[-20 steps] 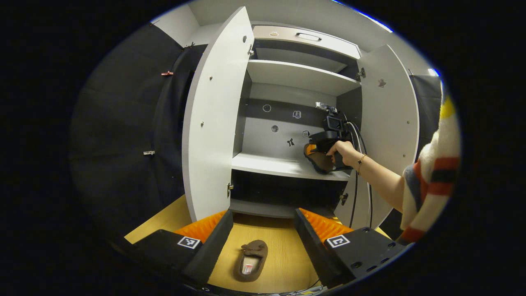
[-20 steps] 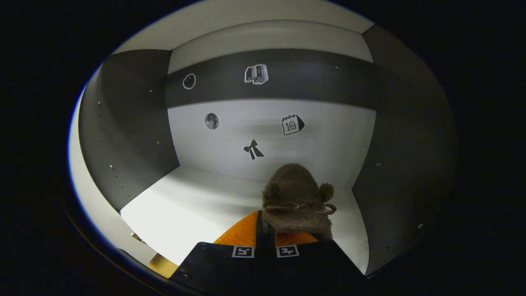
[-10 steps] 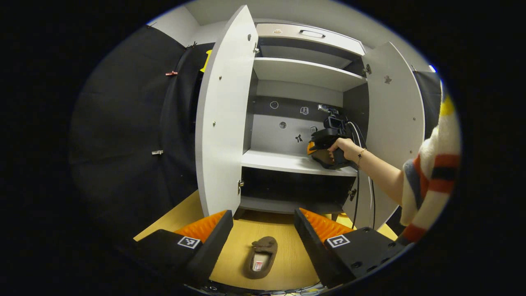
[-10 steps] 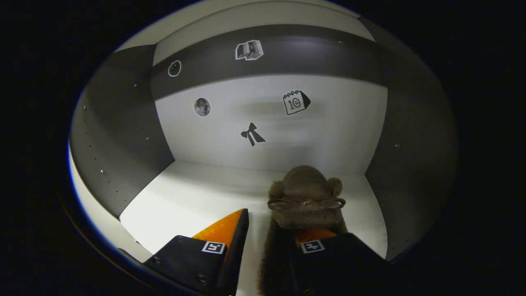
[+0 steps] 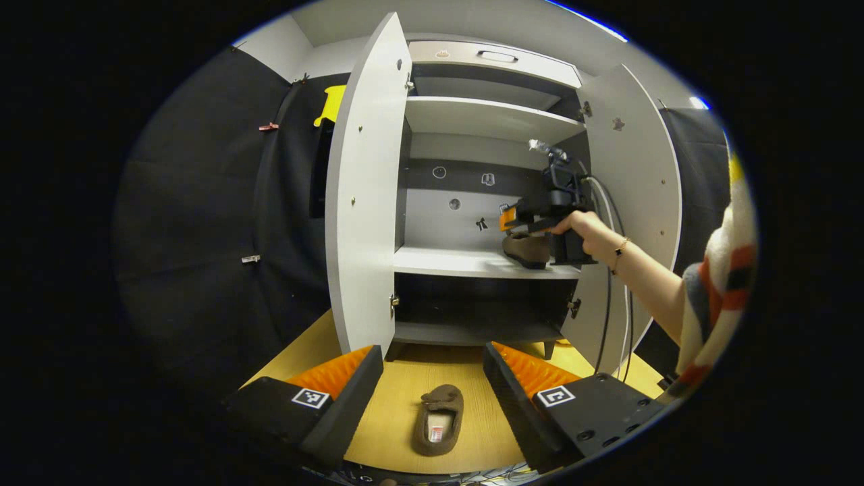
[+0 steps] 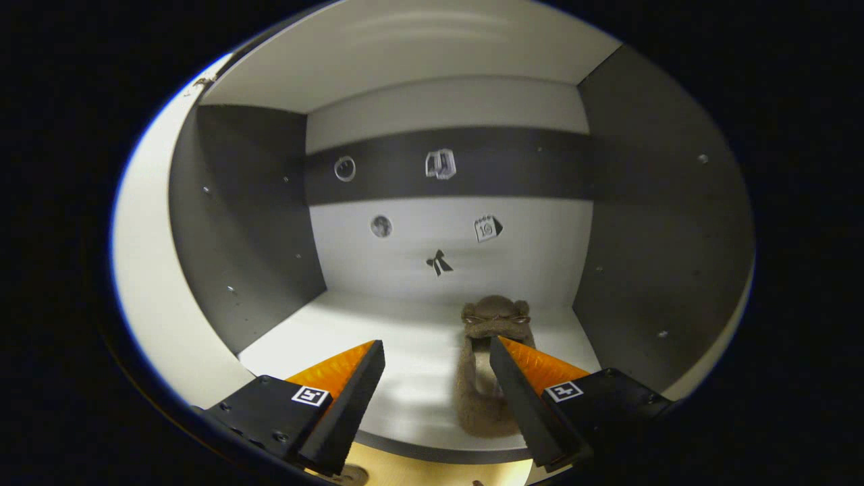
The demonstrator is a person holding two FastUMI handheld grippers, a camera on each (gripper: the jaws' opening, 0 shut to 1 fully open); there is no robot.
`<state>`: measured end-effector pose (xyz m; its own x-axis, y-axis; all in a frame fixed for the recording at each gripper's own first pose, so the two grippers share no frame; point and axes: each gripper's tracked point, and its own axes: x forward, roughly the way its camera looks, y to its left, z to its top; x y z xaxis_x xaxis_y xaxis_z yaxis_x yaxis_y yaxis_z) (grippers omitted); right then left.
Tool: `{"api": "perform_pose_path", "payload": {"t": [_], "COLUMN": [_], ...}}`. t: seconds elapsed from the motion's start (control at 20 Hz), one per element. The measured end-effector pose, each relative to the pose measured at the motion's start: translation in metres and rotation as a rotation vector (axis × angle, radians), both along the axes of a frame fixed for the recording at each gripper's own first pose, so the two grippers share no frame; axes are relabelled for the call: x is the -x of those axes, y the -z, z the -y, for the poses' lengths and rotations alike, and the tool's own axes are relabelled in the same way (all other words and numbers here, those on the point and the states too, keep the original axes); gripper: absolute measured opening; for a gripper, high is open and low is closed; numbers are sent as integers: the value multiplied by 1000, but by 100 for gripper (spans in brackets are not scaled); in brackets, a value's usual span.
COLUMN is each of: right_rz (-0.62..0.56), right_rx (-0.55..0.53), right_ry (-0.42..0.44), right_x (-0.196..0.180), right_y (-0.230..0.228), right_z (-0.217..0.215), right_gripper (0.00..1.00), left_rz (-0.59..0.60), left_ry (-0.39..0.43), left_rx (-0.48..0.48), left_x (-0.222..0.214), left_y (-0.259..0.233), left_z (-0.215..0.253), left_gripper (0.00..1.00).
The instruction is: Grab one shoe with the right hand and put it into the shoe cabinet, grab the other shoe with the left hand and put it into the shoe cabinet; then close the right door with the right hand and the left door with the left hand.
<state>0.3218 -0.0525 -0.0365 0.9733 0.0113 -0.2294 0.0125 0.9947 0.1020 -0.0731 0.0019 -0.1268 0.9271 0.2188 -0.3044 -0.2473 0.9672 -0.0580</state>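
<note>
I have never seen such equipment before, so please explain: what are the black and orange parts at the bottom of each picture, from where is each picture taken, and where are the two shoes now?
A person holds a hand-held tool with two fingers in each hand, and a camera rides on each tool. The black and orange parts are that tool's own fingers.

The left gripper view looks from the left gripper at a white shoe cabinet with both doors open. This gripper is open and holds nothing. Beyond its fingers one brown shoe lies on the wooden floor. Farther off, the person's hand holds the right gripper at the middle shelf.

The right gripper view looks into that shelf. The right gripper is open, and the other brown shoe lies on the shelf, toe toward the back wall.
</note>
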Motion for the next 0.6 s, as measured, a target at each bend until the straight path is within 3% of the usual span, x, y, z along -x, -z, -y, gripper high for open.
{"api": "perform_pose_path", "payload": {"t": [0.15, 0.3, 0.45, 0.6], "right_rz": [157, 235, 278, 283], "right_rx": [64, 155, 137, 82], "right_ry": [19, 51, 54, 81], "right_x": [69, 140, 204, 256], "right_y": [-42, -62, -64, -50], "right_z": [-2, -2, -11, -13], "right_gripper": [100, 98, 98, 98], "left_rz": [11, -24, -97, -135], "left_ry": [69, 122, 181, 167], "left_rx": [98, 190, 256, 247], "left_x": [1, 1, -2, -9], "left_y": [21, 57, 103, 140], "left_z": [1, 1, 5, -2], "left_gripper": [94, 94, 95, 95]}}
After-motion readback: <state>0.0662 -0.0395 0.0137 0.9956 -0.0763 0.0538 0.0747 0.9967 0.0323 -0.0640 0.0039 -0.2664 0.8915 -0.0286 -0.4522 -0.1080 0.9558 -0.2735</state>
